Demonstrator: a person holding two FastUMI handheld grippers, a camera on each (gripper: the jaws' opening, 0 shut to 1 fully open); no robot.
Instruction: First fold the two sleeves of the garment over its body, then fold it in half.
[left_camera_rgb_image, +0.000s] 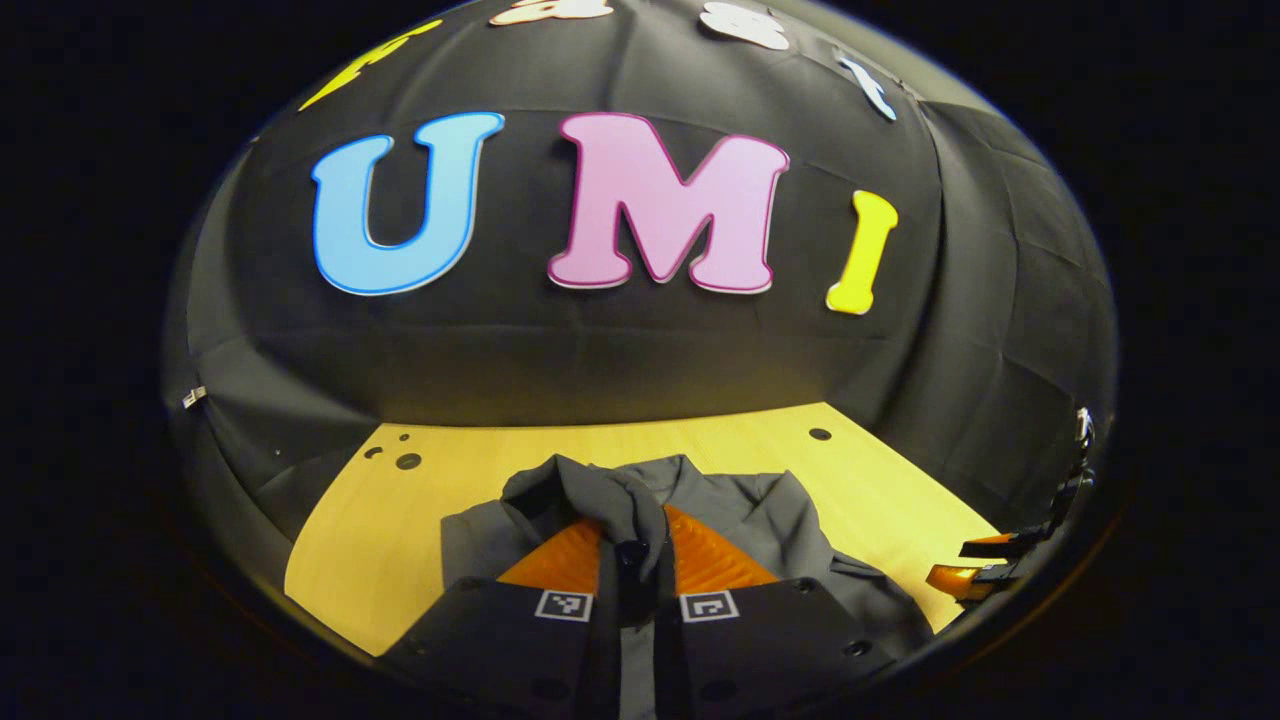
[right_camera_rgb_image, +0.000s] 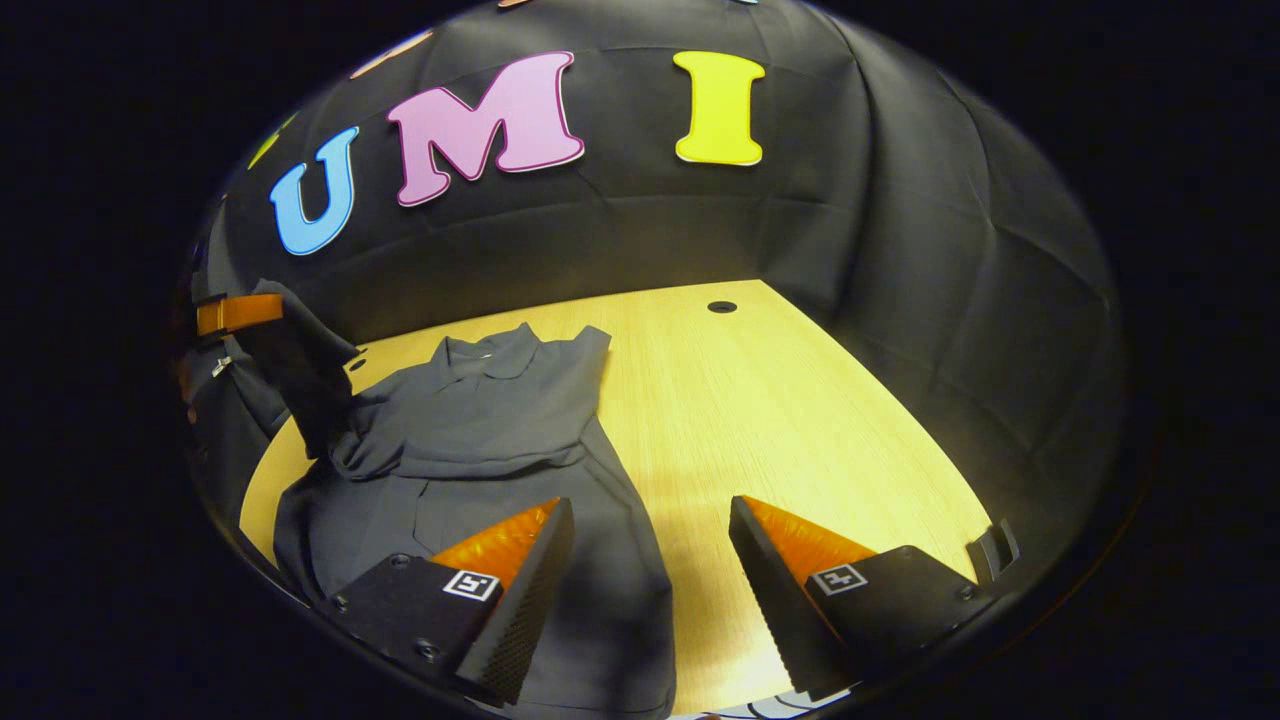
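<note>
We are seeing left gripper (left_camera_rgb_image: 632, 556) pinching a dark grey cloth sleeve (left_camera_rgb_image: 610, 500), lower centre | right gripper (right_camera_rgb_image: 650, 560) hanging agape over the grey collared garment (right_camera_rgb_image: 480, 430) on the pale wooden table (right_camera_rgb_image: 800, 420).

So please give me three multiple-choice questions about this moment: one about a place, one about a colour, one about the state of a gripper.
1. Where does the garment lie?
A. on the wooden table
B. on a chair
C. in a basket

2. What colour is the garment?
A. white
B. dark grey
C. red

3. How does the right gripper stand?
A. shut on the collar
B. shut on a sleeve
C. open, holding nothing

Answers:
1 A: the cloth is spread on the light wood top.
2 B: both views show dark grey cloth.
3 C: its fingers stand wide apart above the hem, while the left gripper pinches a fold of cloth.
</note>
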